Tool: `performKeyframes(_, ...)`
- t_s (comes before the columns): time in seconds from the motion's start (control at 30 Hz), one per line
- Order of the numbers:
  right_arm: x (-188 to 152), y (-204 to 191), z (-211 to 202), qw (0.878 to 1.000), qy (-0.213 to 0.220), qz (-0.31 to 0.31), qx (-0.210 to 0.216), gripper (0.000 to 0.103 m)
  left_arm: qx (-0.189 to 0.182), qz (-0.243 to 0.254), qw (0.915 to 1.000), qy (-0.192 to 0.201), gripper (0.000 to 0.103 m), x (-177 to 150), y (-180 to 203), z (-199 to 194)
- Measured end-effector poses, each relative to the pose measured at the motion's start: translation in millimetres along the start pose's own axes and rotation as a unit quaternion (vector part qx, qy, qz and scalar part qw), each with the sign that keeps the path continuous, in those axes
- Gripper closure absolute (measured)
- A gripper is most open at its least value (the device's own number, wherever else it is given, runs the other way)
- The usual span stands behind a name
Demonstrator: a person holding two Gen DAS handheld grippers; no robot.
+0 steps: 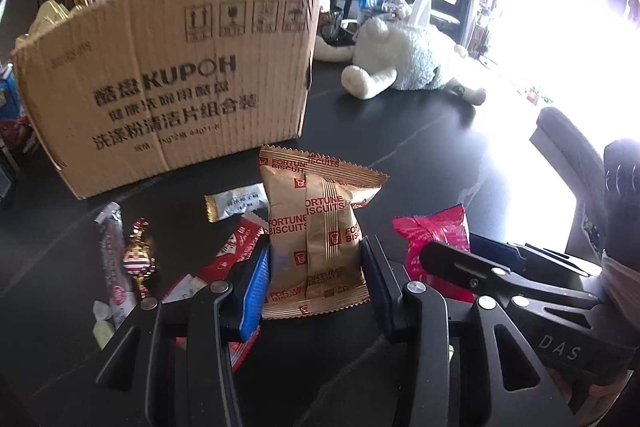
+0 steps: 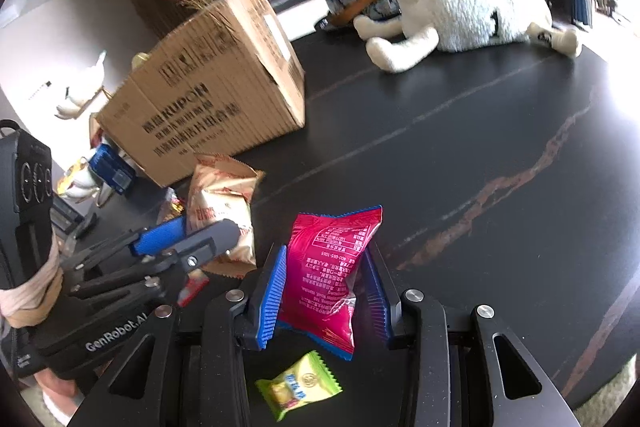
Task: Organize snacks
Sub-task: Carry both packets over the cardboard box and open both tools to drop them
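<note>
Near the box [image 1: 168,83], claws grip gold packet [image 1: 316,227] and pink packet [image 2: 332,267]; table right bare.

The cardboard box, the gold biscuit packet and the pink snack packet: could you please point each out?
cardboard box [image 1: 168,87], left wrist view, printed front wall.
gold biscuit packet [image 1: 320,227], left wrist view, centre seam.
pink snack packet [image 2: 332,267], right wrist view, printed back.

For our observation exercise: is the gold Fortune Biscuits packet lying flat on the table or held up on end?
Held on end: the gold packet stands upright, pinched between the left gripper pads.
</note>
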State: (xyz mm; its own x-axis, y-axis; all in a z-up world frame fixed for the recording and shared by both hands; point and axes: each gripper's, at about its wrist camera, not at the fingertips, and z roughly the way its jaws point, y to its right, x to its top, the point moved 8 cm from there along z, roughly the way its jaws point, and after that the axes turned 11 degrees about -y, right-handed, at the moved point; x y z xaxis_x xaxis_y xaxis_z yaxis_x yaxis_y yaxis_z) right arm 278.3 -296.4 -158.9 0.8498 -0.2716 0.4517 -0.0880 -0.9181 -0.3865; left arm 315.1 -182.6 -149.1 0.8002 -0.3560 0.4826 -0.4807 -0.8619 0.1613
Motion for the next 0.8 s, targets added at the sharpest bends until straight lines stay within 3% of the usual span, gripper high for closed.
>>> performKeyframes(0.6,43,-72,-71,0.994,0.085,-0.062,0.003,0.064,0.026,-0.025,0.9948,0.096,0.059,25,-23,-101)
performKeyframes(0.8,62,-98,-85,0.991,0.104,-0.085,0.005,0.064,0.05,-0.029,0.9911,0.12,0.059,35,-40,-130)
